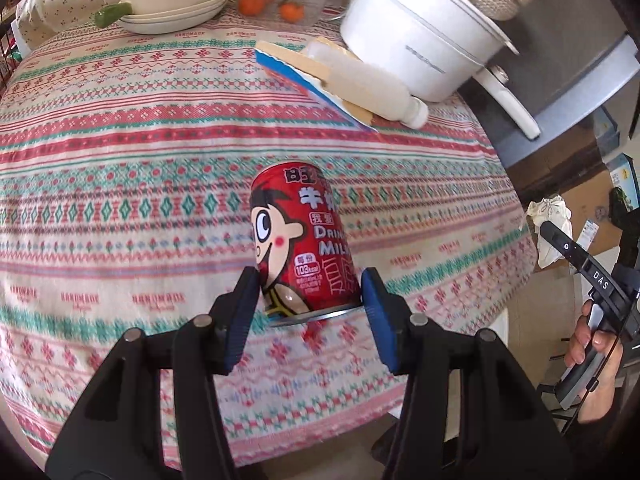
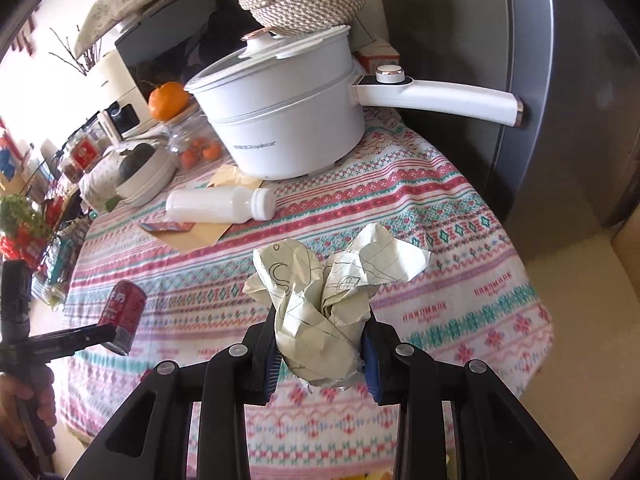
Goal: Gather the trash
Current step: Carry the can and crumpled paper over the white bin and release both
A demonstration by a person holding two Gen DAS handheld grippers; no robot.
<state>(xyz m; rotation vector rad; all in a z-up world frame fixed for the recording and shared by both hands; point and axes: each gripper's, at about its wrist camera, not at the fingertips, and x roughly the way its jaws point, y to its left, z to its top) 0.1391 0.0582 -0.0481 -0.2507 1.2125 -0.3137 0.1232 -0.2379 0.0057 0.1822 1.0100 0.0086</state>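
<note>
Trash is gripped on both sides. Left tongs (image 1: 310, 306) clamp the bottom of a red milk can (image 1: 302, 240), lifted clear above the patterned counter (image 1: 120, 168). Right tongs (image 2: 320, 354) squeeze a crumpled sheet of paper (image 2: 328, 300), also raised off the cloth. Farther back on the counter, a white bottle (image 2: 220, 208) lies on its side over a piece of cardboard (image 2: 196, 236), just beside a white pot (image 2: 280, 128).
</note>
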